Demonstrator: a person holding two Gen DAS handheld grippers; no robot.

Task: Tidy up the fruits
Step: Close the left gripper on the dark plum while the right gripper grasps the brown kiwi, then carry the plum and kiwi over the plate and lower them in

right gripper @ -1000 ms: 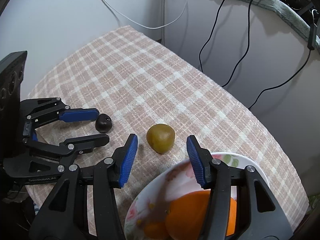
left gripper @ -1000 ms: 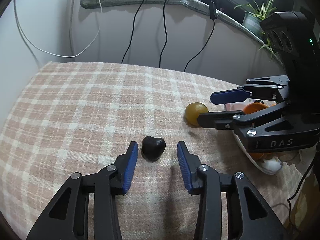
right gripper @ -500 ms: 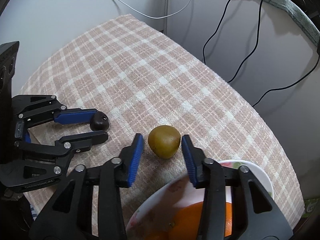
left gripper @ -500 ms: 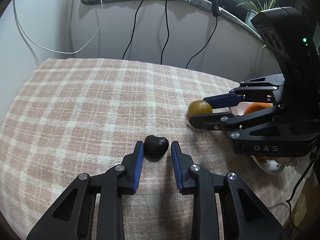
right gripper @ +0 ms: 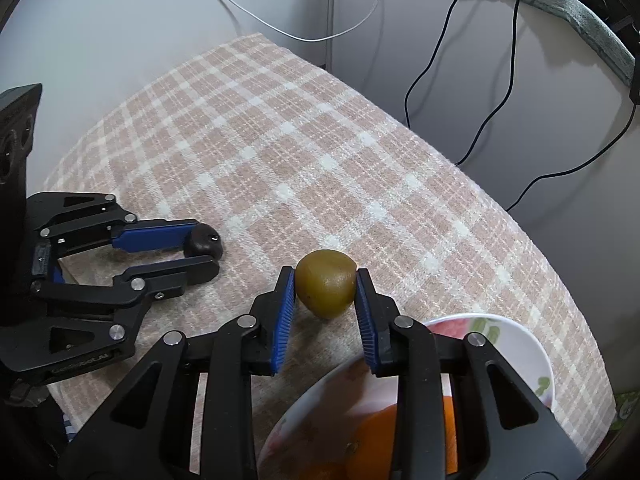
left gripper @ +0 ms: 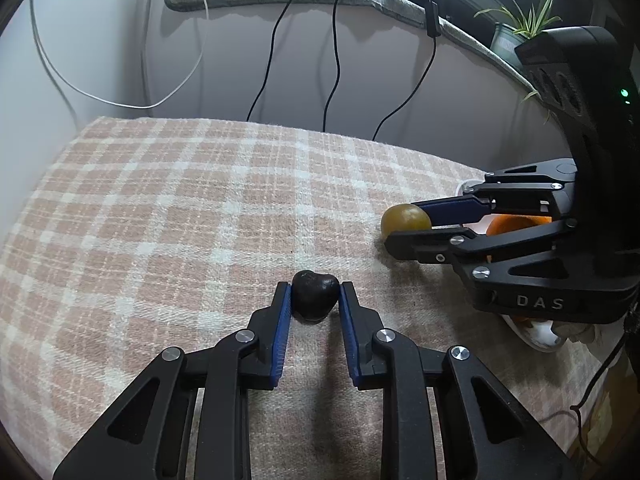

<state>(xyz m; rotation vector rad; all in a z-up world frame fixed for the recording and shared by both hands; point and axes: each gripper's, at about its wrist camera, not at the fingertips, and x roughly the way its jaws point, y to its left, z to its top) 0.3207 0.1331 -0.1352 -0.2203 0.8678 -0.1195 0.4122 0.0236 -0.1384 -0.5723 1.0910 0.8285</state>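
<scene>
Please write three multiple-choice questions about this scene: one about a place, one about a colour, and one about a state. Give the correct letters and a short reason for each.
1. Where does the orange lie?
A. in the bowl
B. on the cloth
C. on the shelf

2. What colour is the fruit in the left tool?
A. orange
B. near-black
C. white

3. How does the right tool stand?
A. wide open, nothing between
B. pads against the green fruit
C. holding a cable

Answers:
1 A: it sits inside the bowl's rim.
2 B: the dark fruit is between its pads.
3 B: both pads touch the fruit, jaws closing.
</scene>
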